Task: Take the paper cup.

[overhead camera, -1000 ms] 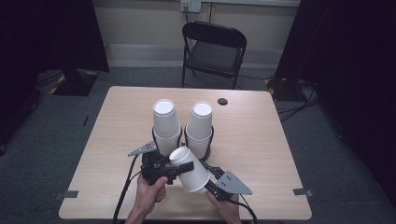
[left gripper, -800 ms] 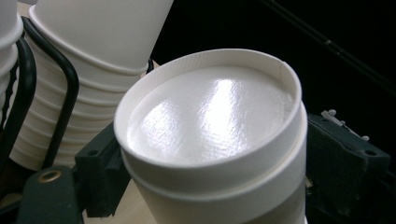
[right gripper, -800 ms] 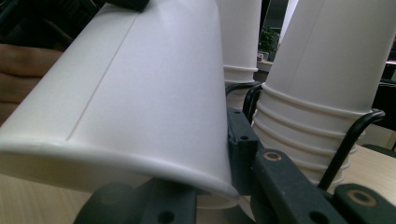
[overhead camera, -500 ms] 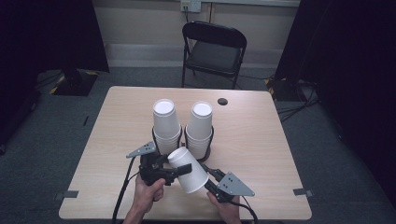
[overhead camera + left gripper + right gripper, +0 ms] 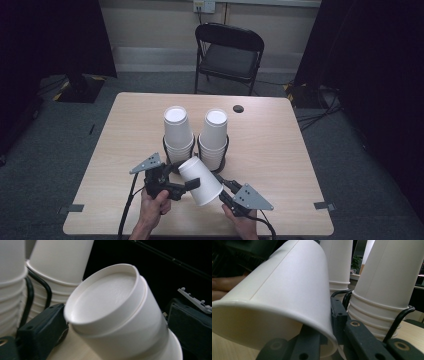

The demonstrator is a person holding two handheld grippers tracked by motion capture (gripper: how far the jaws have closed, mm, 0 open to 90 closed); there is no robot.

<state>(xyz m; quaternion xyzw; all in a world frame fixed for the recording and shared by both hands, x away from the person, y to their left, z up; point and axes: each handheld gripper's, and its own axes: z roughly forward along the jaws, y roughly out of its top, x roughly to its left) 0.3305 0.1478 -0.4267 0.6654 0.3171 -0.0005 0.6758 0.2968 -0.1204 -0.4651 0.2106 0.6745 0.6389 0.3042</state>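
One cup (image 5: 200, 181) tipped on its side, off the counter (image 5: 280, 150), just before two cup stacks (image 5: 177, 132) | right tongs (image 5: 223, 189) pinch its rim, squeezed tight | left tongs (image 5: 182, 186) beside its bottom end, just opened wide, not squeezing it

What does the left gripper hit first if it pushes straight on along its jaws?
Most likely the tilted white cup: its closed base faces the left gripper head-on, right ahead. The right gripper holds that cup by its rim. The cup stacks sit off to the side. Depth is hard to judge.
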